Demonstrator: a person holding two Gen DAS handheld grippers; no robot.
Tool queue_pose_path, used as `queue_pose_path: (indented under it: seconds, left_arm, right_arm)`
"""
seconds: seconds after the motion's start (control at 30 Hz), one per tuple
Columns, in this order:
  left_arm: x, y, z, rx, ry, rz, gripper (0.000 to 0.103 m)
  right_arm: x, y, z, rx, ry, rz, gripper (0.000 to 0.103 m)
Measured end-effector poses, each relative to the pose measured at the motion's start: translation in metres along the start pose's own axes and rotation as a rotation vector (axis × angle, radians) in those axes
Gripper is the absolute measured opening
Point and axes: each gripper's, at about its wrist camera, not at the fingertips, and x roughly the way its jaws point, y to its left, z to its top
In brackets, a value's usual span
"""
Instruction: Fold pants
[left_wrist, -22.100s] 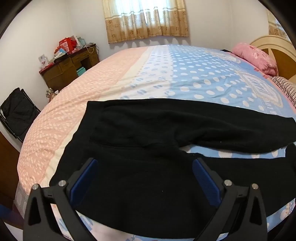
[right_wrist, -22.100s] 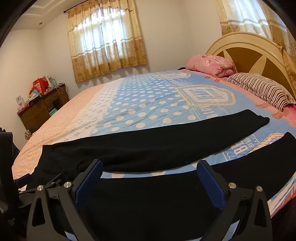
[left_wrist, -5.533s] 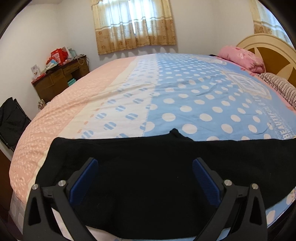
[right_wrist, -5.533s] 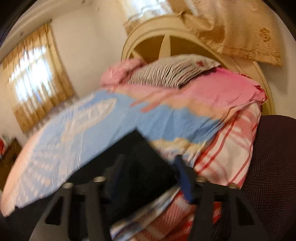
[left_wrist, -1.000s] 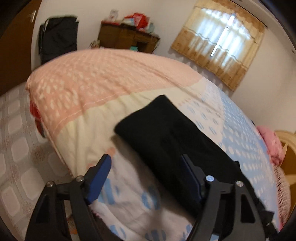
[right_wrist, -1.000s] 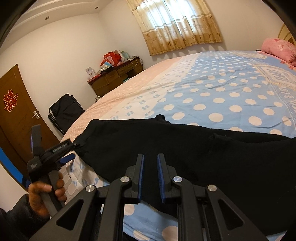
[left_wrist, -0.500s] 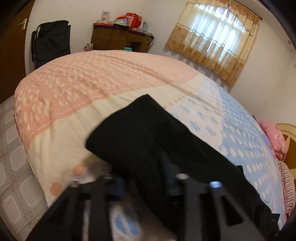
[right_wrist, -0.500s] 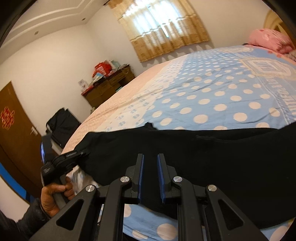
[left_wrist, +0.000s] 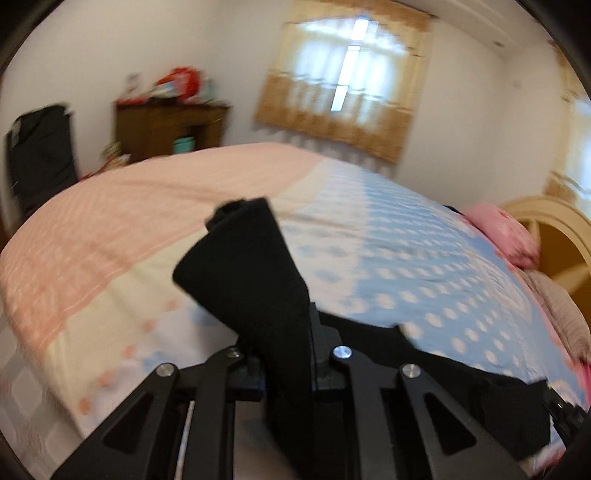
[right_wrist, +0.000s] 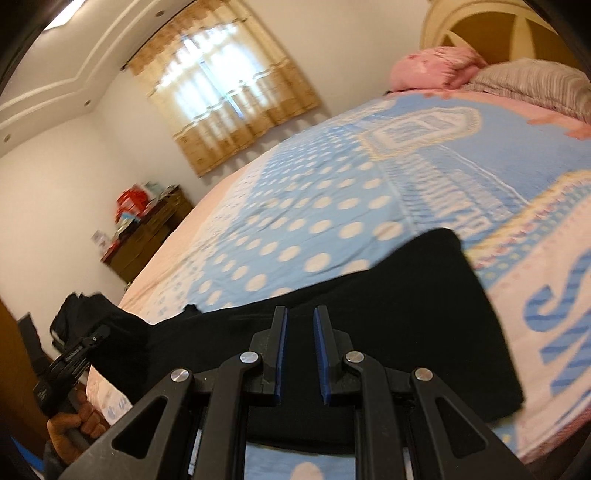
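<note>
- Bedroom walls are white, with a curtained window (left_wrist: 343, 92) at the far side and a brown wooden dresser (left_wrist: 166, 125) at the far left, red and white clutter on its top.
- Filling most of both views is the bed (right_wrist: 332, 206), its cover pink on the left, blue with white dots in the middle, and lettered at the right near edge.
- At the far right a pink pillow (right_wrist: 436, 66) lies beside a striped pillow (right_wrist: 532, 81), both against the cream headboard (right_wrist: 480, 26).
- Black pants (right_wrist: 369, 332) lie along the near edge of the bed in a long band, the right end folded into a squared shape.
- The left gripper (left_wrist: 284, 369) has its jaws clamped tight on the left end of the pants, having just closed on it; that end stands lifted off the cover in a raised fold.
- In the right wrist view a hand (right_wrist: 74, 424) holds this gripper's handle at the near left.
- The right gripper (right_wrist: 298, 354) hovers over the middle of the pants, its blue-padded jaws nearly together with a narrow empty gap between them.
</note>
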Motion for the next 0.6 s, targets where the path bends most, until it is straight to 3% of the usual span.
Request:
queue_pose_path:
  seconds: [0.23,0.47,0.6]
  left_arm:
    - [-0.015,-0.086,-0.016,0.225,-0.026,-0.206,0.015]
    - [-0.026,-0.164,-0.056,0.422,0.024,-0.412,0.015]
    - [-0.033,-0.197,-0.083,0.538,0.042,-0.488,0.015]
  right_arm:
    - [-0.011,-0.009,0.001,-0.004,0.001,0.016,0.015]
    - [-0.029,-0.024,0.003,-0.008,-0.024,-0.016,0.016]
    - [-0.039,-0.036,0.002,0.004,-0.027,-0.046,0.016]
